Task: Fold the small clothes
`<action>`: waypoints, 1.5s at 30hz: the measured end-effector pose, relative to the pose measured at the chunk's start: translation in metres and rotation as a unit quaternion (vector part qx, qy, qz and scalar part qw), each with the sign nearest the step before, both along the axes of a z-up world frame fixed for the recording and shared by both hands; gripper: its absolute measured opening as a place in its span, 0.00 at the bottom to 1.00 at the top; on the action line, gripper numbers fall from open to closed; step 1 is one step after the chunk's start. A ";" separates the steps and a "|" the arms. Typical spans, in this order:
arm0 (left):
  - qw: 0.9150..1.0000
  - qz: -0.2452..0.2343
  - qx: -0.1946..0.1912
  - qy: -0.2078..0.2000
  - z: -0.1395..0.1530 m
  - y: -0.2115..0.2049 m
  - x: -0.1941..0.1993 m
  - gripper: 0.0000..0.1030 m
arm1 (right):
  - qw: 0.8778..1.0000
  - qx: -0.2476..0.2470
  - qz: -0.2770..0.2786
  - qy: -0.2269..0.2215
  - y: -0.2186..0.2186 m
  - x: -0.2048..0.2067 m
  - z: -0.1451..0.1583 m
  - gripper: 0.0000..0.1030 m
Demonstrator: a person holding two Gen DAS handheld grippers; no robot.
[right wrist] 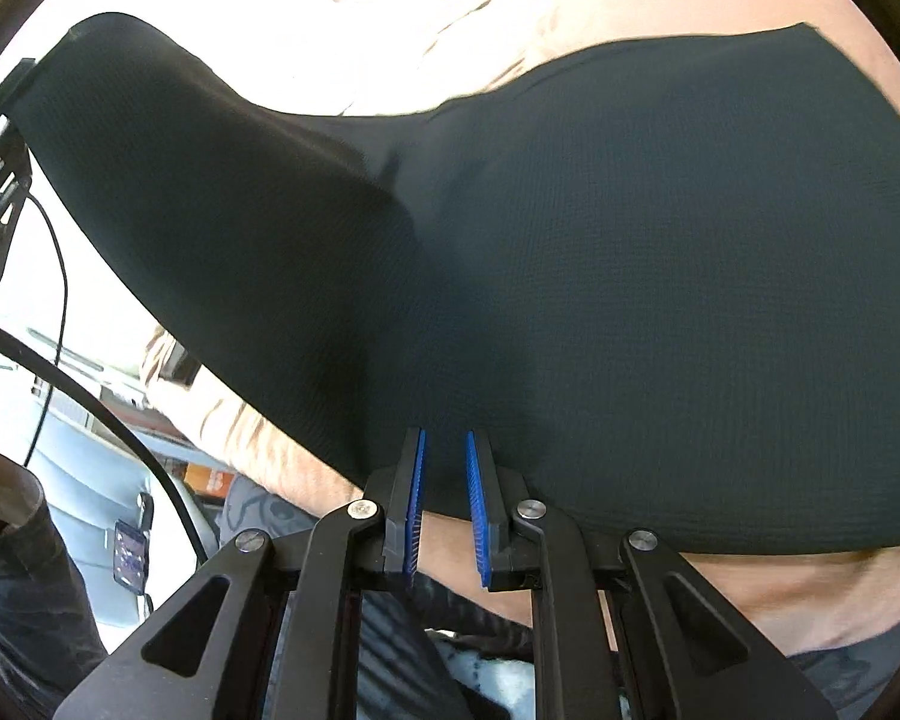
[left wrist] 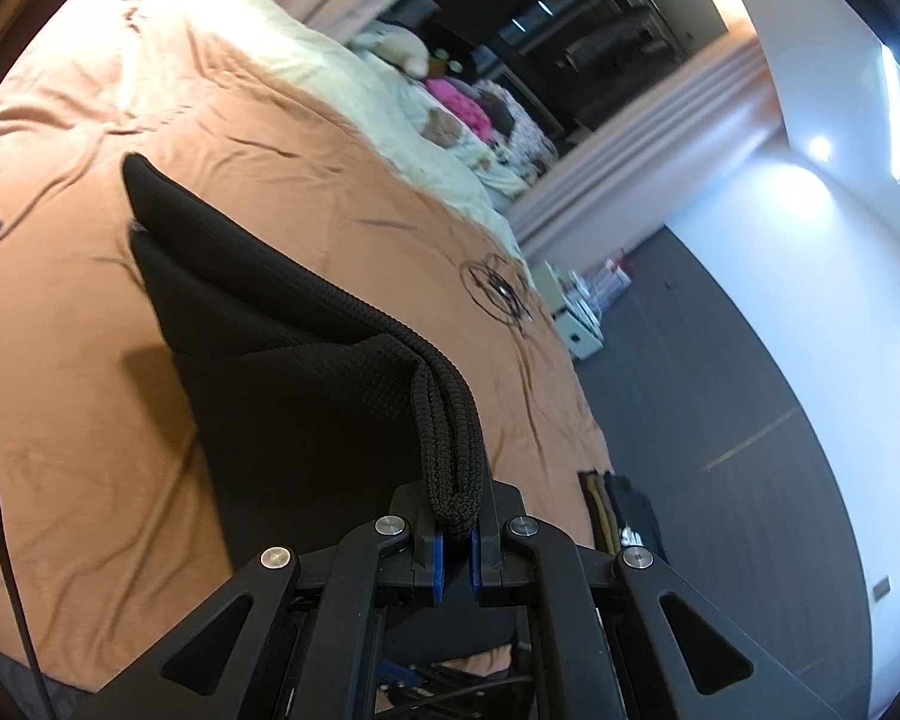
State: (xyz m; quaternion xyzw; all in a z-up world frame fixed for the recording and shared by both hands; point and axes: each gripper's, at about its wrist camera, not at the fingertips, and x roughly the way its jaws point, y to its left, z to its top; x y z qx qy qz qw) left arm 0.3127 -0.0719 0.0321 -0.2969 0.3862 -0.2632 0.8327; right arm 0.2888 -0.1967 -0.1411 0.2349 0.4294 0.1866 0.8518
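Both grippers work one black garment [left wrist: 282, 372] over the bed [left wrist: 78, 396]: left gripper [left wrist: 457, 531] clamps its hem; right gripper [right wrist: 445, 468] pinches its edge.

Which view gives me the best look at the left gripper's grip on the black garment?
The left wrist view: the left gripper is shut on the bunched ribbed hem of the black garment. The right wrist view shows only the garment's broad panel, with part of another gripper at its far left edge.
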 end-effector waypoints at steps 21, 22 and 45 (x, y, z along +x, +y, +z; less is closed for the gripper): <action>0.986 -0.154 0.029 0.064 -0.056 -0.161 0.025 0.36 | 0.994 0.030 -0.099 -0.025 -0.104 -0.049 -0.013 0.63; 0.985 -0.158 0.019 0.066 -0.059 -0.161 0.025 0.51 | 0.994 0.032 -0.102 -0.025 -0.108 -0.051 -0.014 0.63; 0.988 -0.022 0.085 0.126 -0.135 -0.035 -0.005 0.70 | 0.981 -0.192 -0.024 -0.018 -0.070 -0.008 0.030 0.63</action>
